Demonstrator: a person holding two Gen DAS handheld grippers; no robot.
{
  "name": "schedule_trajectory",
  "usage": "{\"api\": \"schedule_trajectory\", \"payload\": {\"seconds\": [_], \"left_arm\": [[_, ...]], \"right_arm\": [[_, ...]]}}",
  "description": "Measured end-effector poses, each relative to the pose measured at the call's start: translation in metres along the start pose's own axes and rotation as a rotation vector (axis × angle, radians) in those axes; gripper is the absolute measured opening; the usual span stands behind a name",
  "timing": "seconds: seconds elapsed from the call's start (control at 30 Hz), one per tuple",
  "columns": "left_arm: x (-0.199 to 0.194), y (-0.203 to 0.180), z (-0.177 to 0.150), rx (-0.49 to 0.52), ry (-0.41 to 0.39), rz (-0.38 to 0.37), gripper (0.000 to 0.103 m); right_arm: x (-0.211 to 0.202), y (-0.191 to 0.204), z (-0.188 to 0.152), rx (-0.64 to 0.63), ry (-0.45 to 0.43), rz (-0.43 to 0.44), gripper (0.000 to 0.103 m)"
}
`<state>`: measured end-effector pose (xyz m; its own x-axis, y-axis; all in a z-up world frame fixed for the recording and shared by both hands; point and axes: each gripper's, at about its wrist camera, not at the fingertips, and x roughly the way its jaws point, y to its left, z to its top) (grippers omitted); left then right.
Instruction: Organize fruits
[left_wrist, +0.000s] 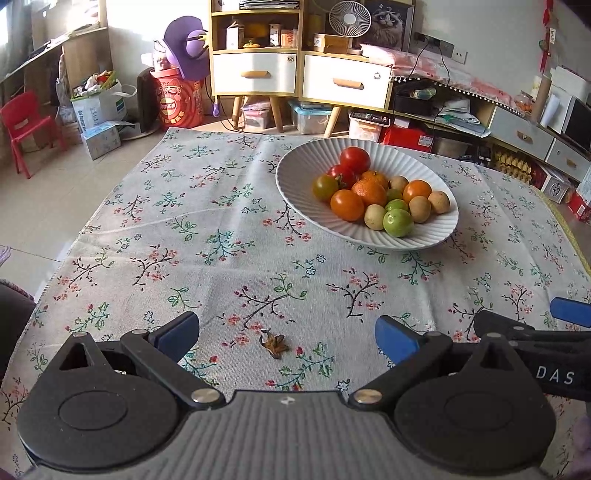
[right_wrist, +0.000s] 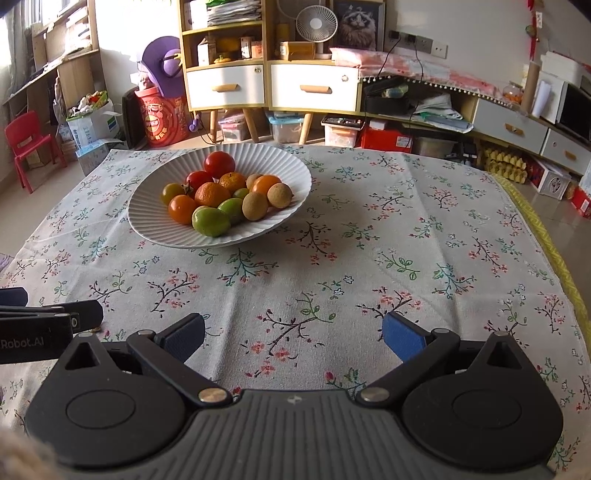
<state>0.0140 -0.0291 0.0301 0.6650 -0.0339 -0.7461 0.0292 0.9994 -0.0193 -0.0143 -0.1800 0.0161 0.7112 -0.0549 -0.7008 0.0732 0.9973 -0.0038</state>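
A white ribbed bowl stands on the floral tablecloth and holds several fruits: red tomatoes, orange tangerines, green fruits and tan longans. My left gripper is open and empty, low over the cloth in front of the bowl. My right gripper is open and empty, to the right of the left one. Each gripper shows at the edge of the other's view.
A small dried brown fruit stem lies on the cloth between the left gripper's fingers. The floral cloth covers the table. Beyond the far edge stand white cabinets, storage boxes and a red chair.
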Motion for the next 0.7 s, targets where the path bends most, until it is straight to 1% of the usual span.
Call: {"api": "schedule_trajectory", "payload": {"seconds": [0.7], "left_arm": [[0.0023,-0.0025,-0.0023,0.014,0.016,0.006,0.096]], "right_arm": [[0.0035,0.0031,-0.0024,-0.013,0.014,-0.007,0.102]]}}
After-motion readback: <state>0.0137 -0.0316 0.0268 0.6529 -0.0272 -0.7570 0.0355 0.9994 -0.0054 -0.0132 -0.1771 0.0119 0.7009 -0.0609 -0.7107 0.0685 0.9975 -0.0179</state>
